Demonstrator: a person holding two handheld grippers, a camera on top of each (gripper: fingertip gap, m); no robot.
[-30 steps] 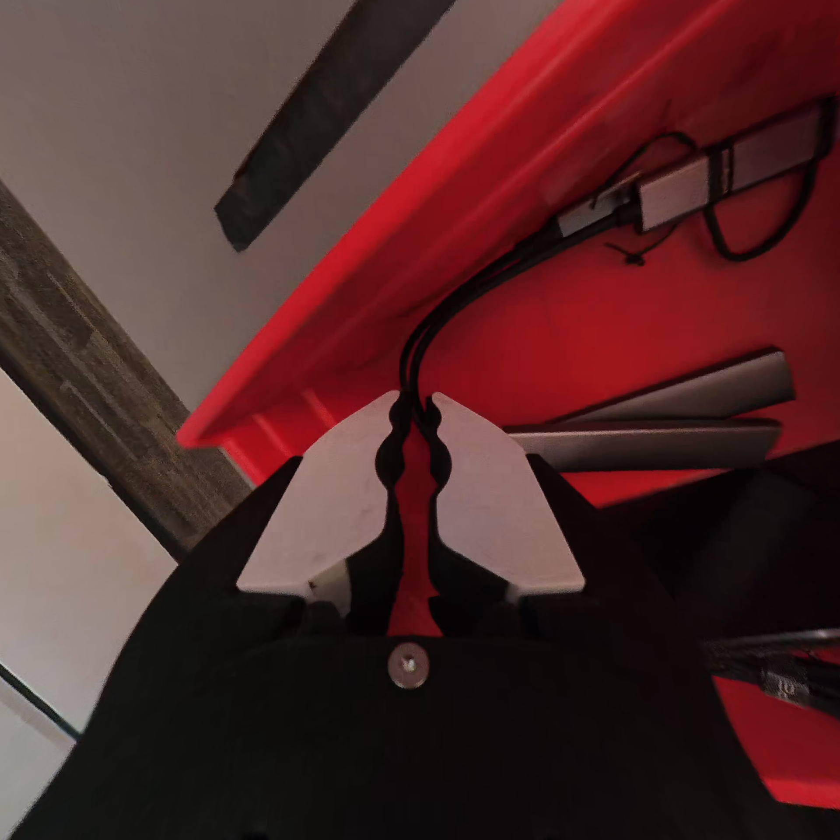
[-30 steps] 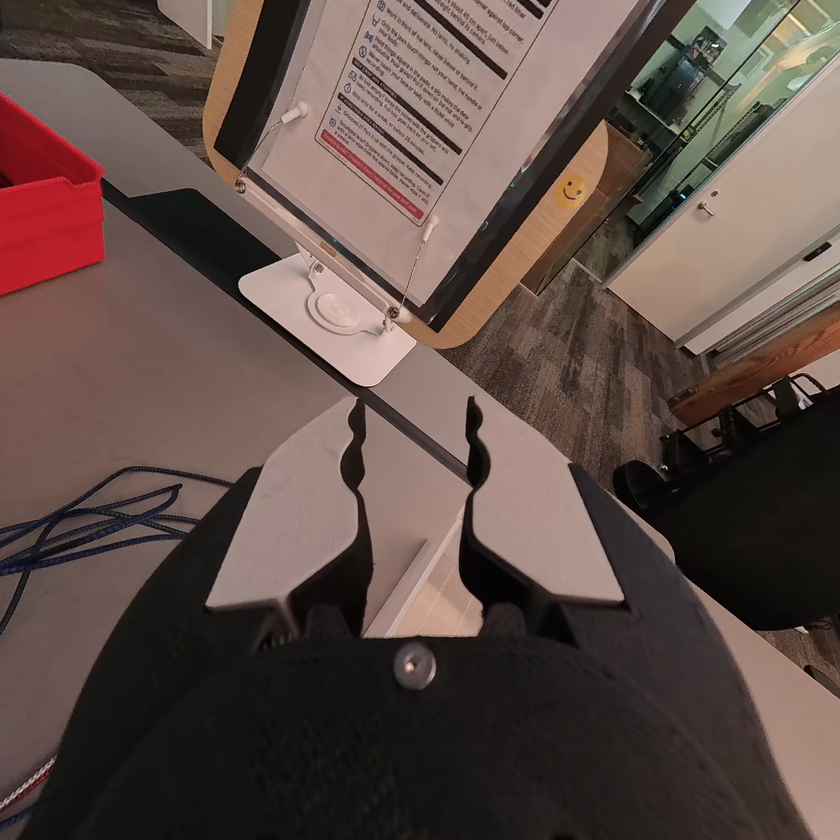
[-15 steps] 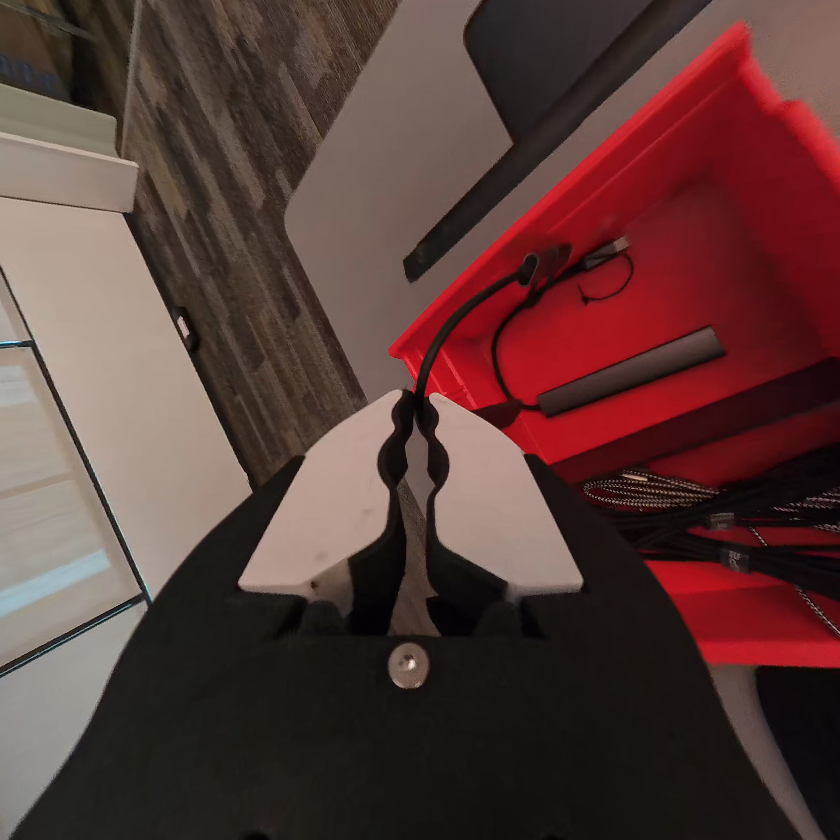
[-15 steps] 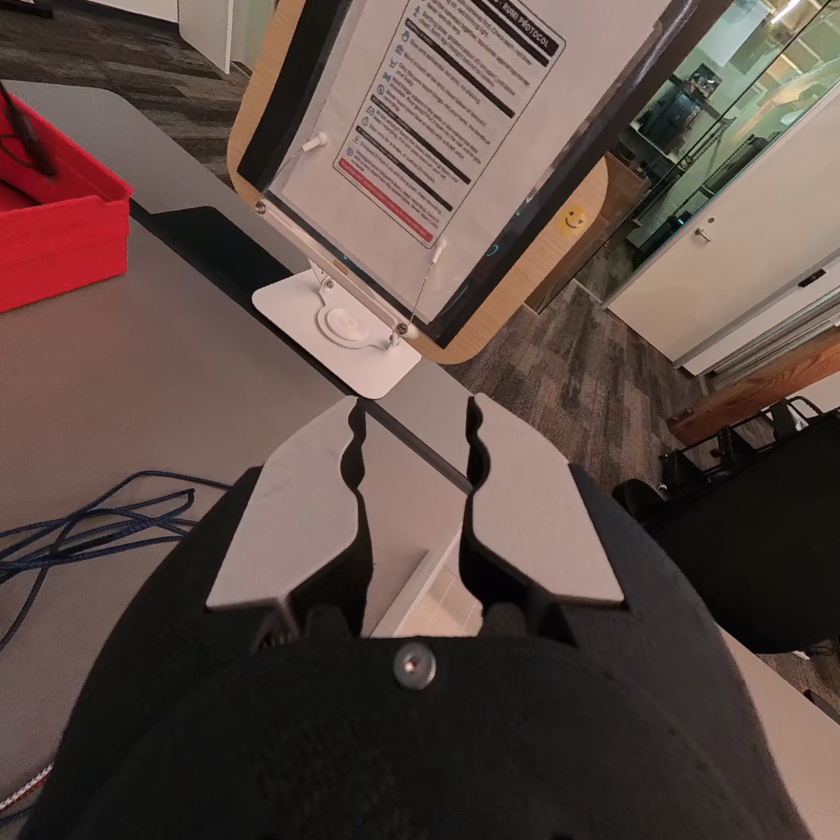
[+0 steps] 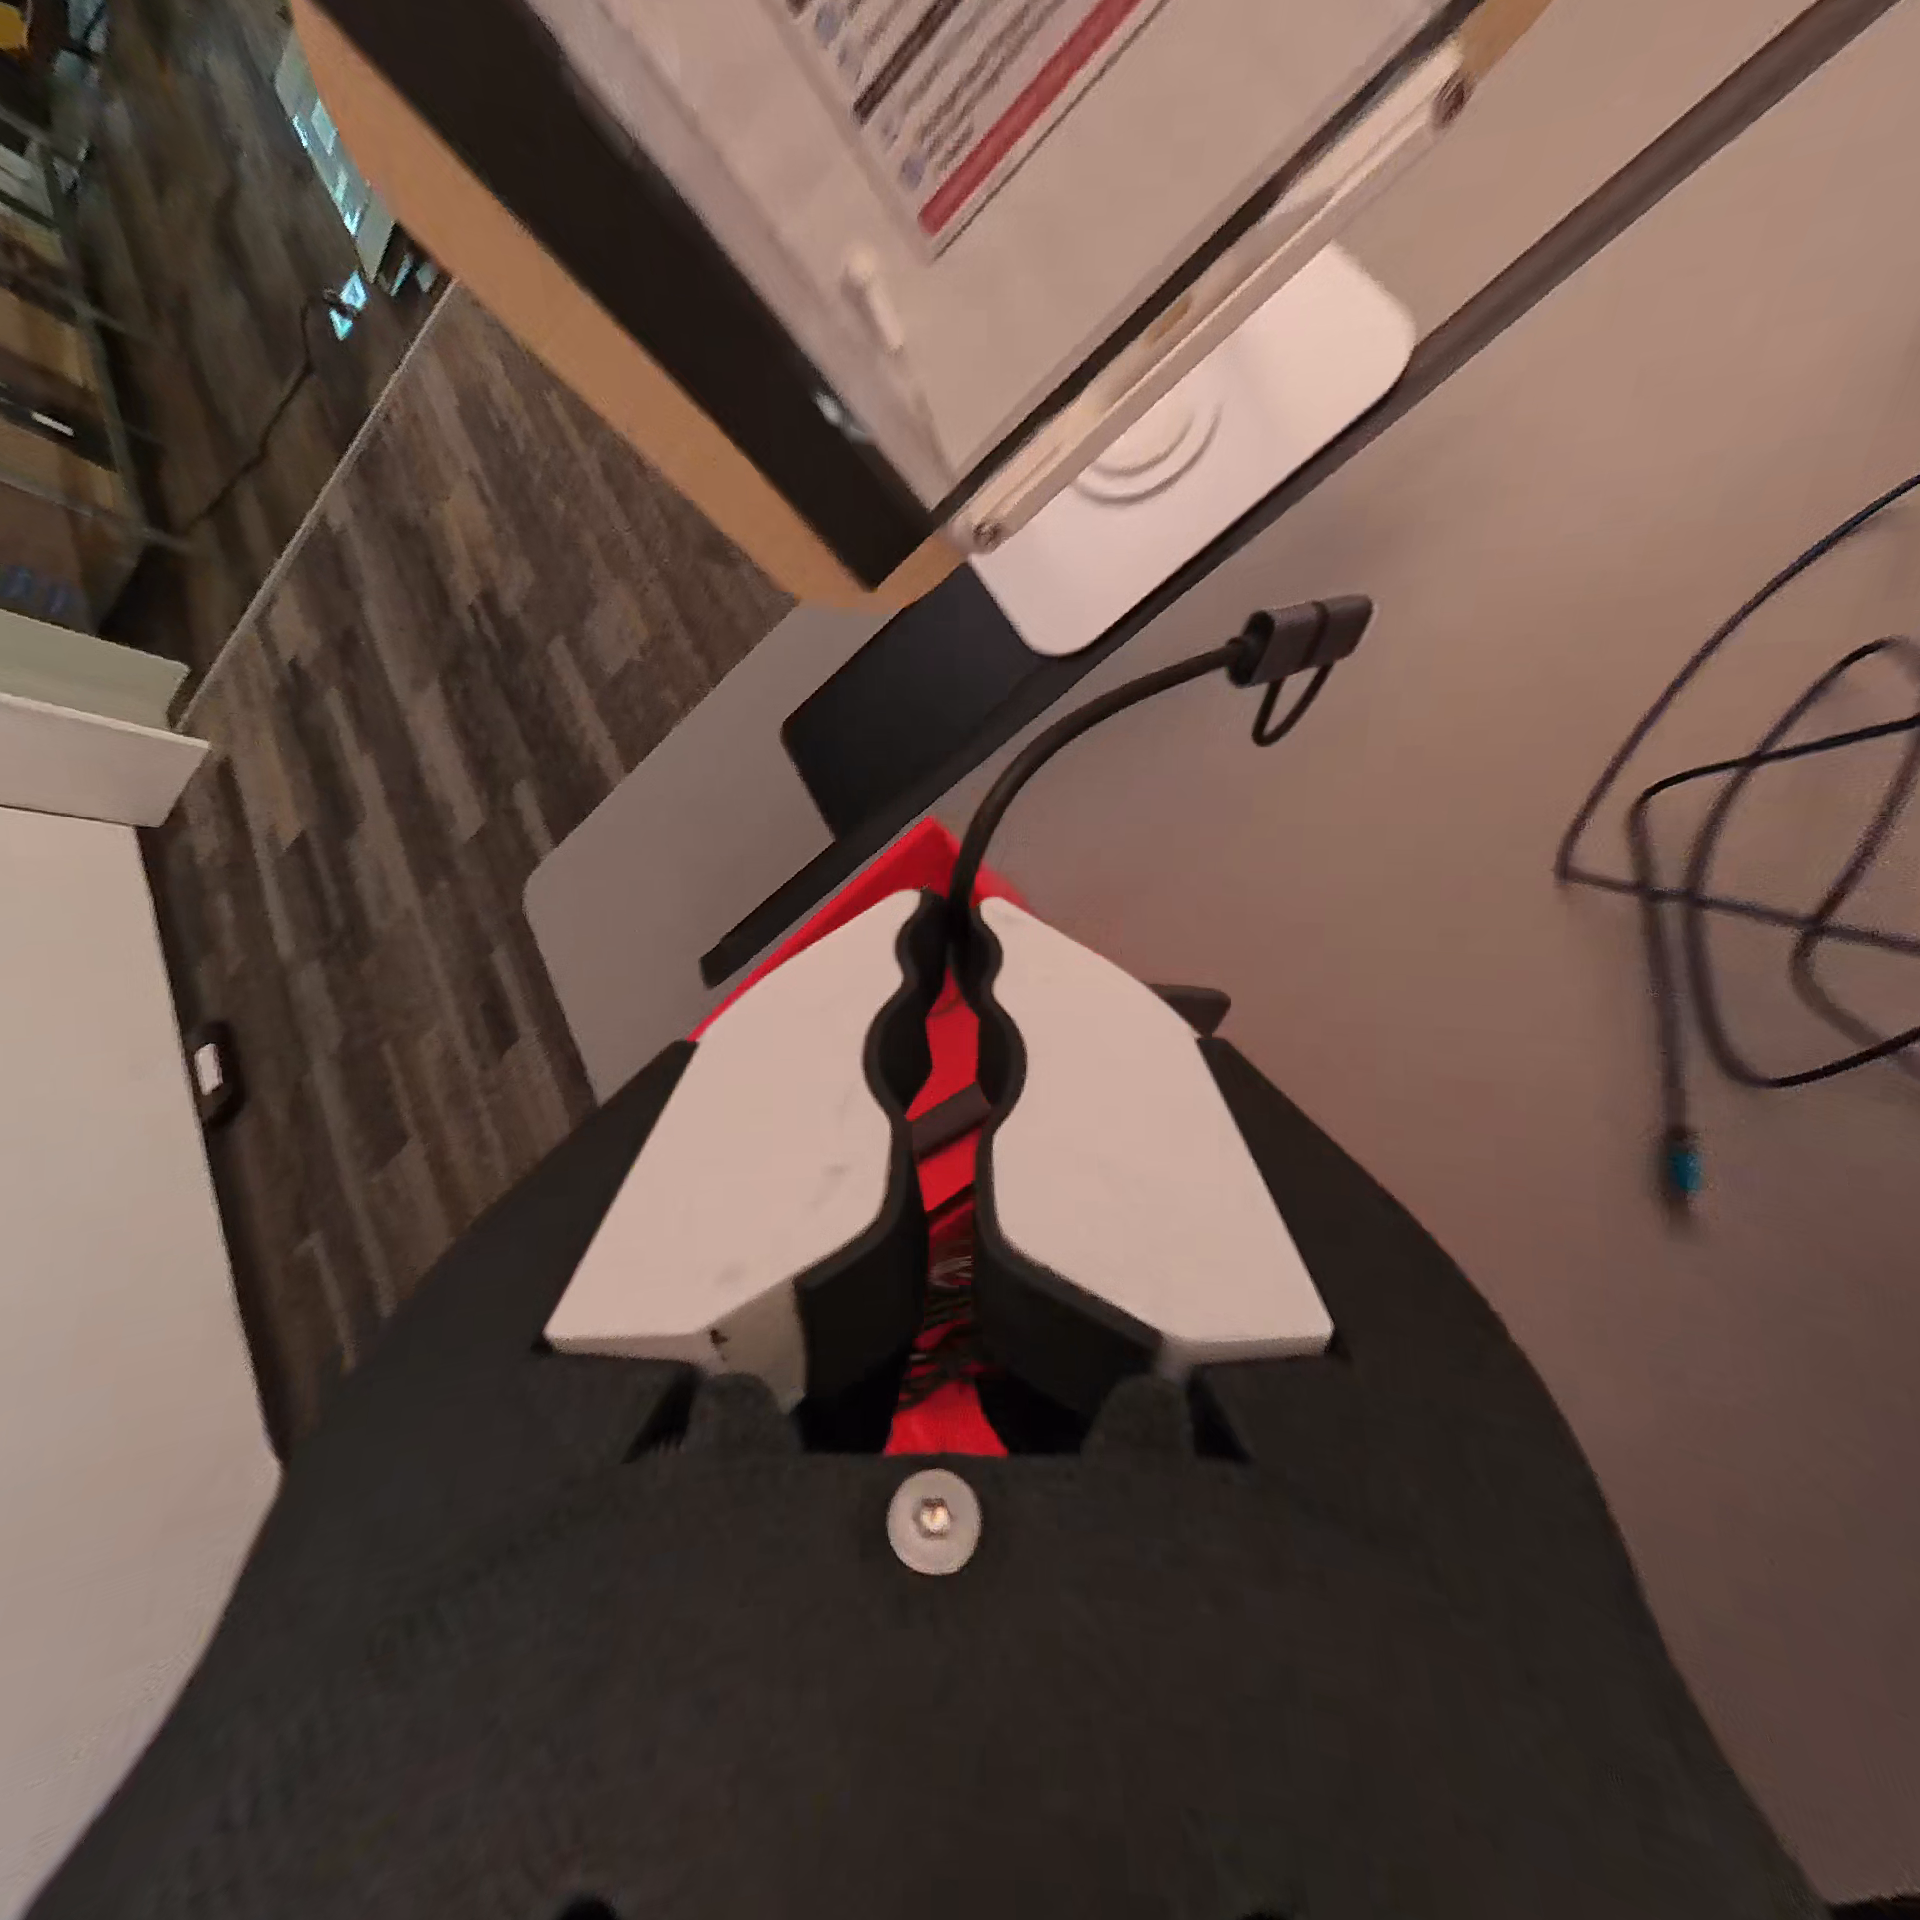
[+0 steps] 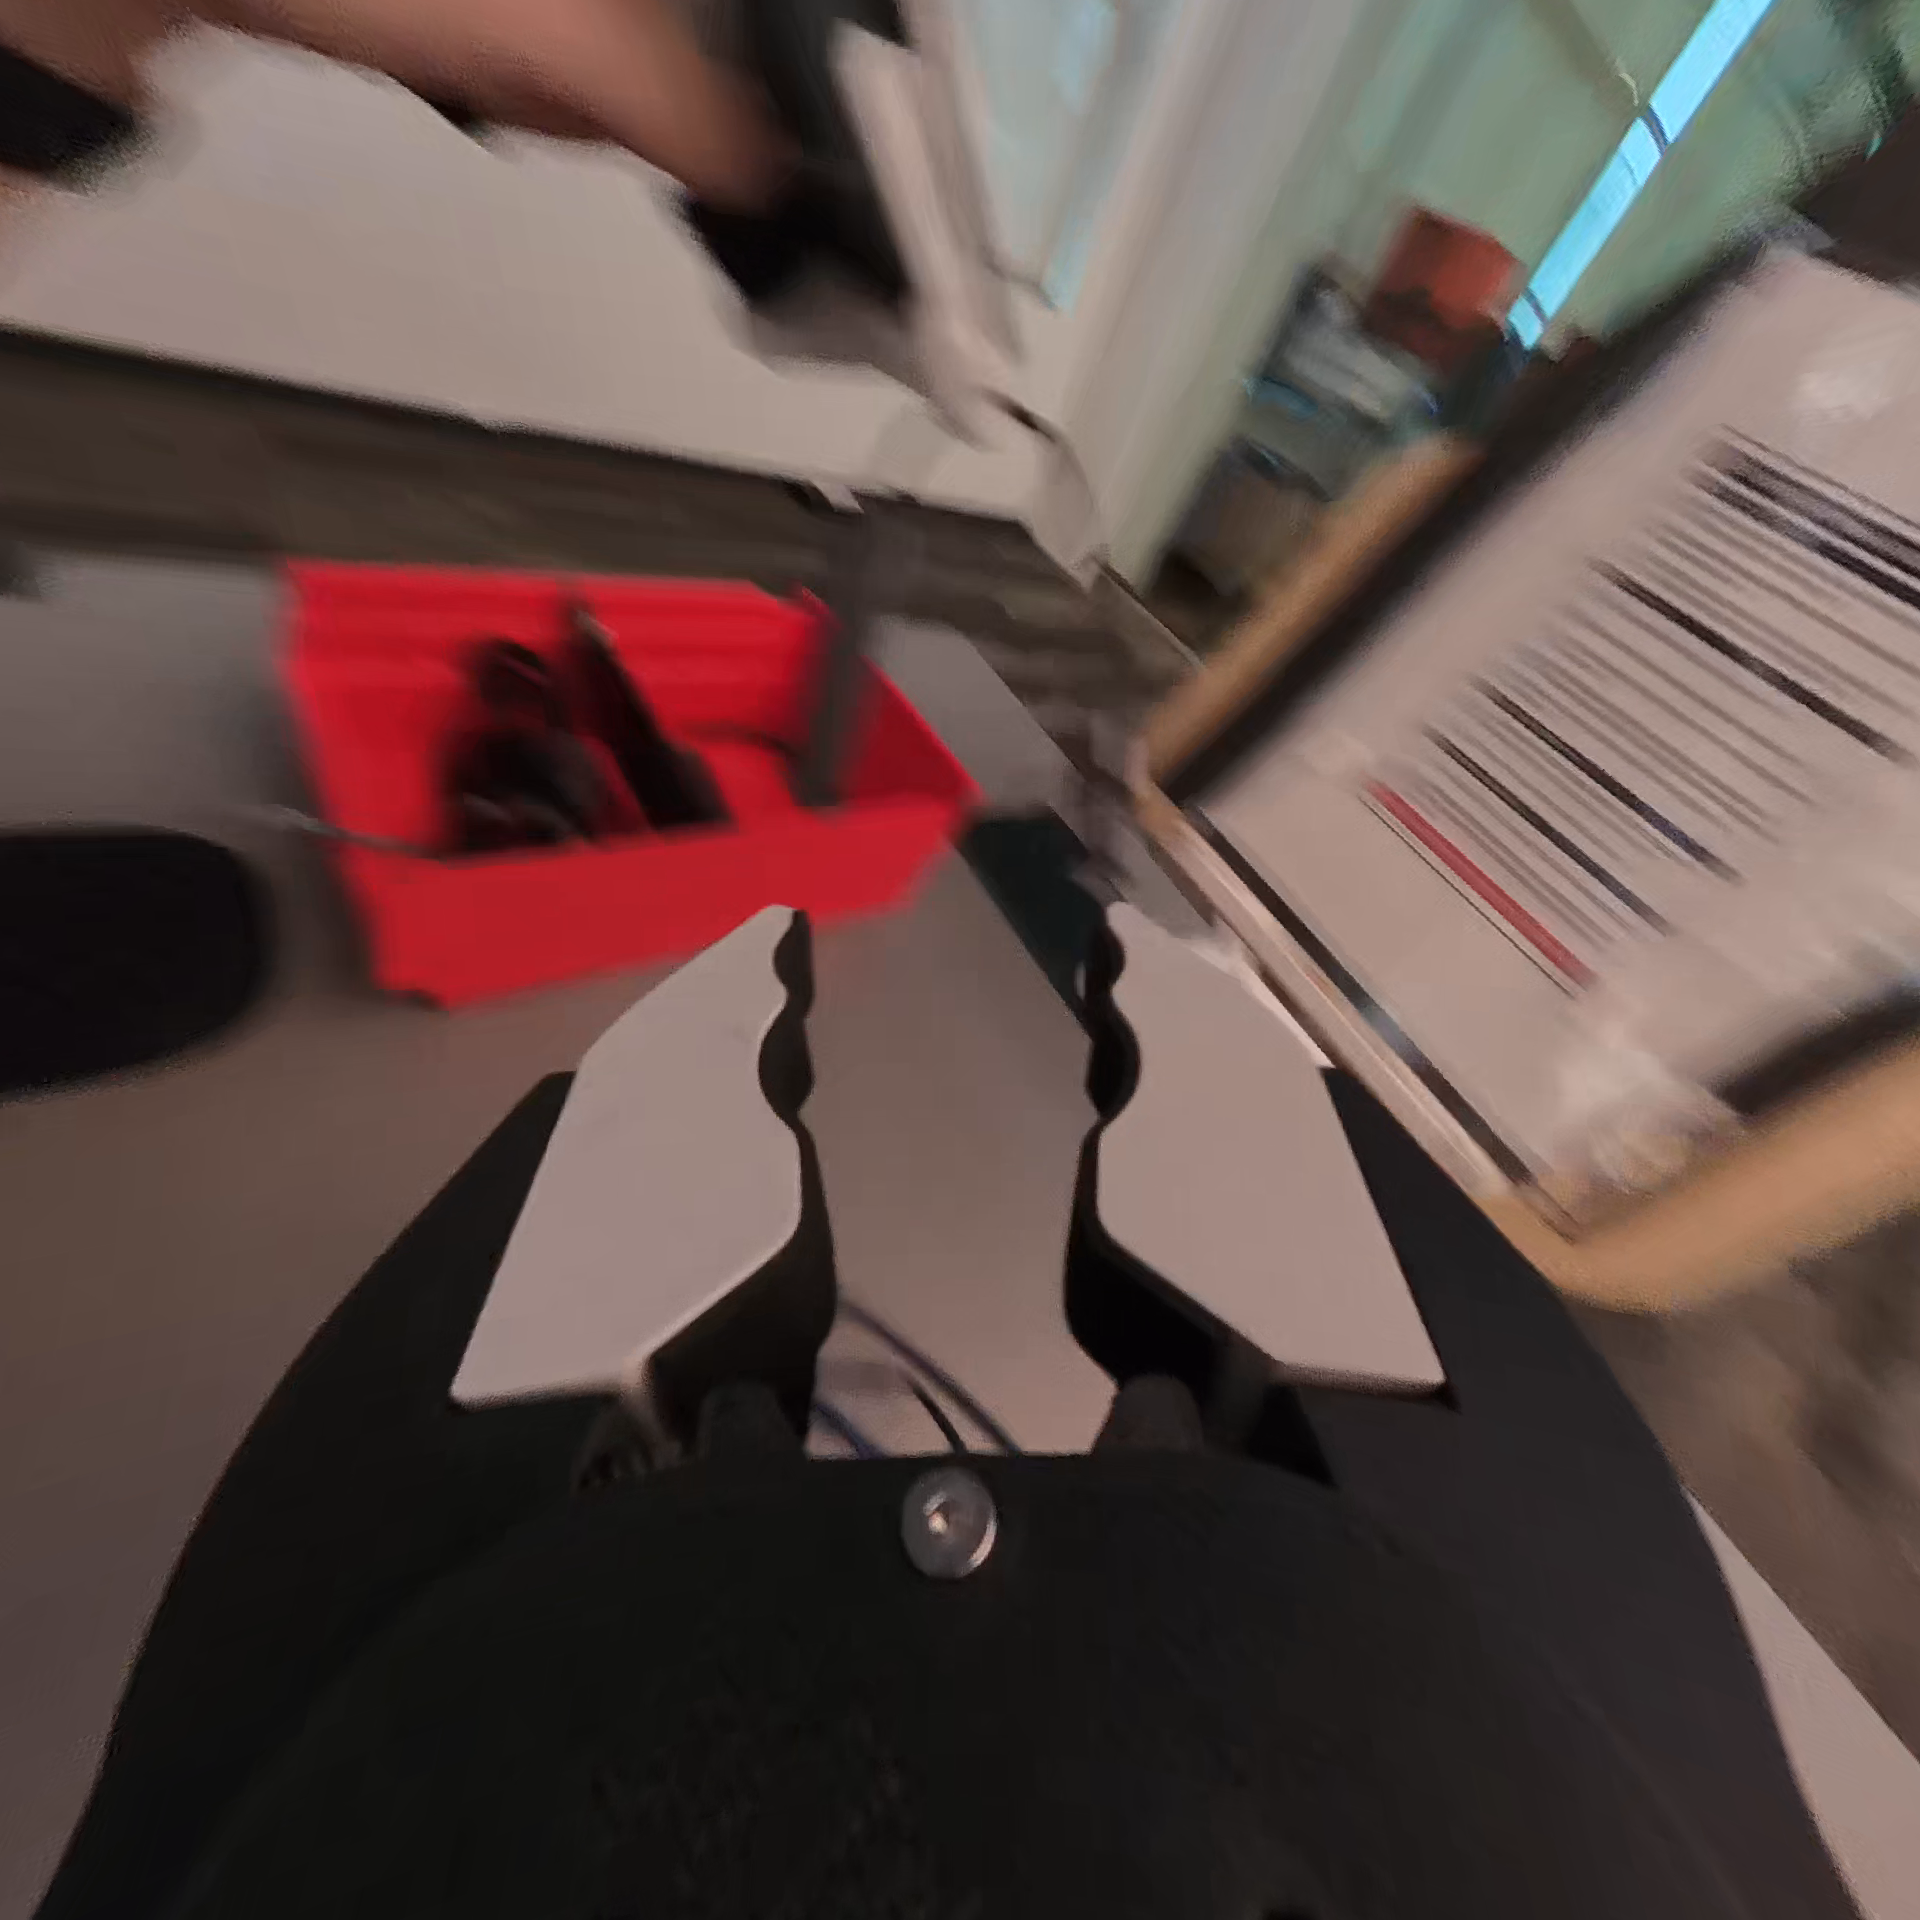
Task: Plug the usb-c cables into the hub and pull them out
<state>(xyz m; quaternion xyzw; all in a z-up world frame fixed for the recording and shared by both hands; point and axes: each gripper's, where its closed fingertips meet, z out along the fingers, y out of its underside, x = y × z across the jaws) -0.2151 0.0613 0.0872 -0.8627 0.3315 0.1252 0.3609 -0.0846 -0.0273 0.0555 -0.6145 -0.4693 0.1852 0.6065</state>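
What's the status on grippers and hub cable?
Left gripper shut on black cable, plug end in the air over the table. Right gripper open, empty. Red bin ahead; right view blurred.

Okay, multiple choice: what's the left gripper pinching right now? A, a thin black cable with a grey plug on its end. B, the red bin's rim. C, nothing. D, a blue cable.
A: the left gripper is shut on the thin black cable, which arcs up to its grey plug.

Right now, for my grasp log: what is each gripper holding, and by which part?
Left gripper pinches the black cable along its cord, below the grey plug. Right gripper: open, empty.
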